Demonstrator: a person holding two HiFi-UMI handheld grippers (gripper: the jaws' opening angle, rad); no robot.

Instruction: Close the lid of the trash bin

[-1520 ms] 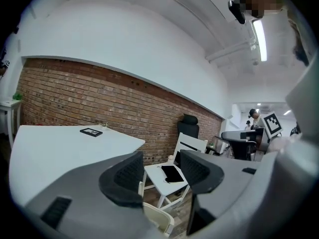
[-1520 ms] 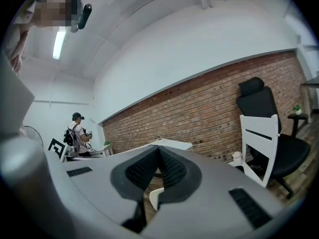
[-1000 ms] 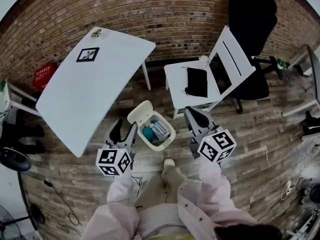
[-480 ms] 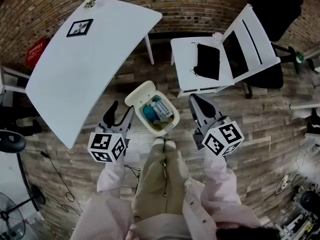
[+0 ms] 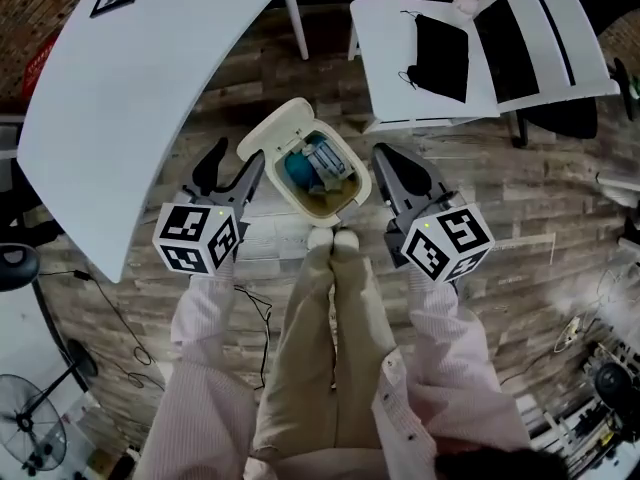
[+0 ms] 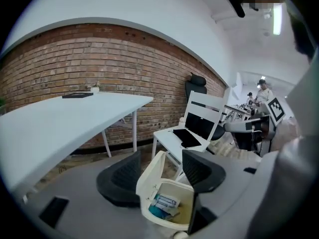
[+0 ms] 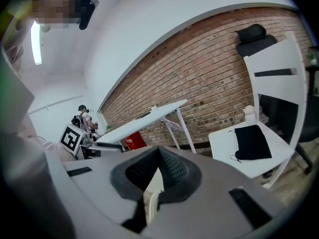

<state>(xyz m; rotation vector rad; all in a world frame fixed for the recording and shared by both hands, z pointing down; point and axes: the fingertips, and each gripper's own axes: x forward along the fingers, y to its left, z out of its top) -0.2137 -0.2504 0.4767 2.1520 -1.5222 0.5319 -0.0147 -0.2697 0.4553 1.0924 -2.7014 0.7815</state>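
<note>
A small cream trash bin (image 5: pixel 335 193) stands on the wooden floor with its hinged lid (image 5: pixel 272 138) tipped up and back; blue and white rubbish lies inside. My left gripper (image 5: pixel 228 168) hangs just left of the bin, its fingertips beside the raised lid. Its jaws are opening and nothing is pressed between them. In the left gripper view the bin (image 6: pixel 172 210) and lid (image 6: pixel 151 178) show beyond the jaws of the left gripper (image 6: pixel 160 156). My right gripper (image 5: pixel 388 163) is close to the bin's right side, shut and empty. Its tips meet in the right gripper (image 7: pixel 159 152) view.
A white table (image 5: pixel 150 78) slopes across the upper left. A white folding chair (image 5: pixel 390 38) with a black cloth (image 5: pixel 445 53) on its seat stands at the upper right. The person's shoes (image 5: pixel 332 238) touch the bin's near side. A cable (image 5: pixel 250 318) trails on the floor.
Both grippers have sunk toward the bin and now flank it closely. The head view has tilted down onto the bin. The left jaws stand slightly wider.
</note>
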